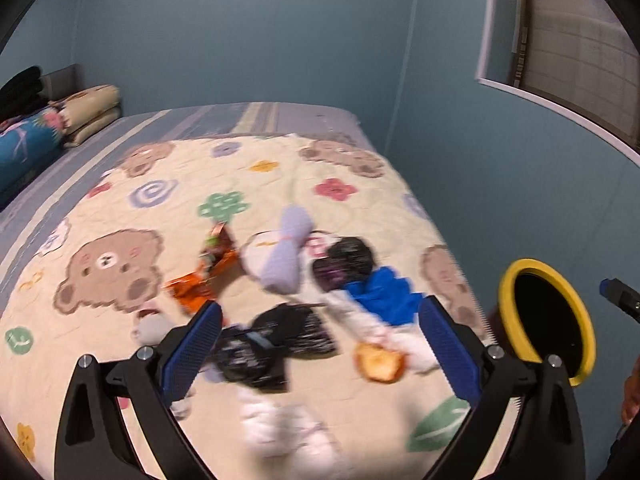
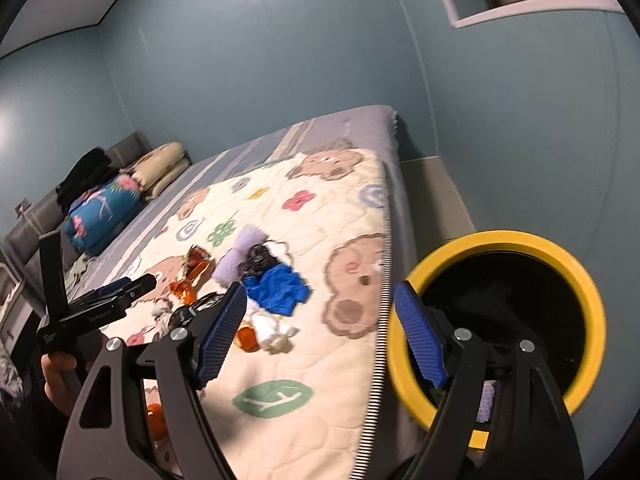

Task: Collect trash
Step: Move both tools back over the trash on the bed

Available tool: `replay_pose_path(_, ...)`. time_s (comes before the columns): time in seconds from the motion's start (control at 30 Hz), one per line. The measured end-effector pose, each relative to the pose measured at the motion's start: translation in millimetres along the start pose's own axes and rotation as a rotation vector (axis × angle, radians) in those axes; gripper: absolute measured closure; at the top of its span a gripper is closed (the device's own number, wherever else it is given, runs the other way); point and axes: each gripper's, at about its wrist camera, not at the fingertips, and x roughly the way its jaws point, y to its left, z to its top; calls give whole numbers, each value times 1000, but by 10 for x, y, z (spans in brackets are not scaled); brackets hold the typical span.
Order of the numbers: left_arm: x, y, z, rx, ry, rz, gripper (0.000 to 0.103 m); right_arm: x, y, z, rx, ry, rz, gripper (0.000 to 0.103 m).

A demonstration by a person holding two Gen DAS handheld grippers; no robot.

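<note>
Hovering over the bed [image 1: 248,120], the left tool [image 1: 320,344] has its blue-padded fingers [image 1: 192,352] spread wide with nothing between them. Just ahead of it, framed by the gap, lies a crumpled black wrapper [image 1: 276,340] on the cream bear-print quilt [image 1: 100,208]. Beside its right finger sits an orange-brown scrap of food [image 1: 378,362], touching white crumpled tissue [image 1: 372,320]. A little farther out rest a blue crumpled piece [image 1: 386,294], a second black wrapper [image 1: 344,262], a lilac roll of cloth [image 1: 288,252] and an orange foil wrapper [image 1: 204,276]; the blur hides finer detail. More white tissue [image 1: 288,432] lies below the tool, nearer the camera.

The right tool [image 2: 320,336] is also wide open and holds nothing. Its right finger overlaps the yellow-rimmed bin [image 2: 592,320], which stands off the quilt's zippered edge, dark inside. Its left finger [image 2: 220,336] hangs above the same heap of litter, with the blue piece [image 2: 276,288] just beyond its tip. Far off to the left of both tools, folded bedding [image 2: 104,212] and pillows [image 2: 160,164] are stacked by the headboard, against blue walls [image 1: 240,32].
</note>
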Motion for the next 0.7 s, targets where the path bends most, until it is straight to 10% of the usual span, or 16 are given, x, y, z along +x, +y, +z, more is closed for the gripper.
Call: replay_pose_path(0.7, 361, 1311, -452, -156, 84, 166, 8, 1185, 684, -359, -163, 222, 48, 37)
